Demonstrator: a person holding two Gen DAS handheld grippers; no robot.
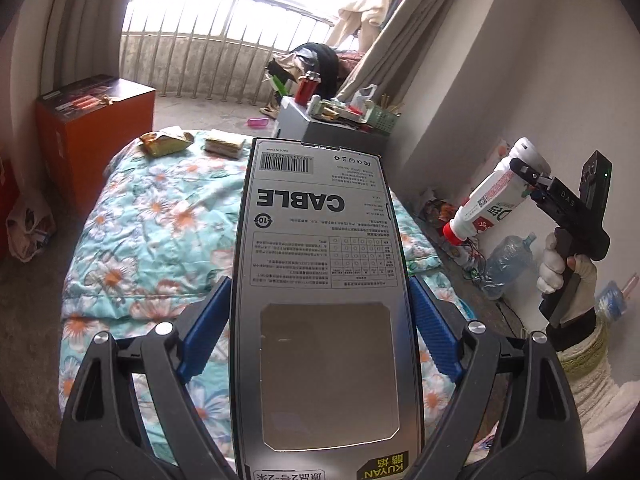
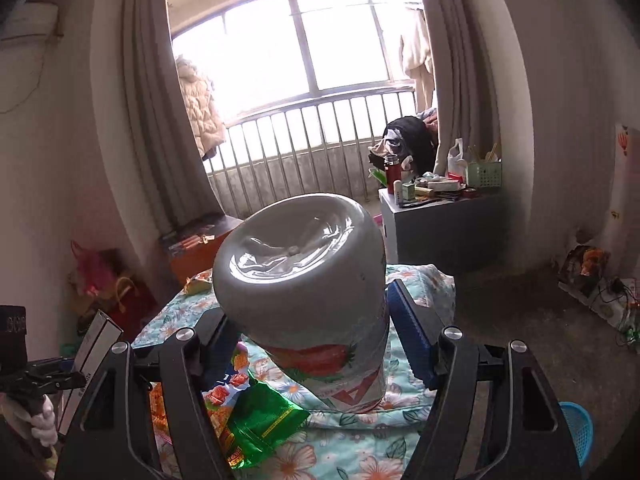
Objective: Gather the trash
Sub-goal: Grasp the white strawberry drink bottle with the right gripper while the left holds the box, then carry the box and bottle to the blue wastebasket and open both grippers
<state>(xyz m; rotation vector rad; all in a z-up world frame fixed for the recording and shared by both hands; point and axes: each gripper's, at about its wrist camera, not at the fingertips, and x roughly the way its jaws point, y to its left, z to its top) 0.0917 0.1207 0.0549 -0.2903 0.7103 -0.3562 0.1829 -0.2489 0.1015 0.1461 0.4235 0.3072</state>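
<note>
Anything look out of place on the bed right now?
Yes: snack wrappers litter the floral quilt, two yellowish packets near its far end and a green packet at the near end. Nothing looks spilled.

We see a grey cable box (image 1: 320,280), a white, red-capped bottle (image 1: 490,200), a turquoise floral quilt (image 1: 152,232) and, at nine o'clock, an orange box (image 1: 92,136).

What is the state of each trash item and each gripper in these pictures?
Cable box: held off the bed, clamped in the left gripper.
White bottle: held, red cap on, in the right gripper.
Green snack bag: lying on the floral quilt.
Yellow wrapper: lying at the quilt's far end.
</note>
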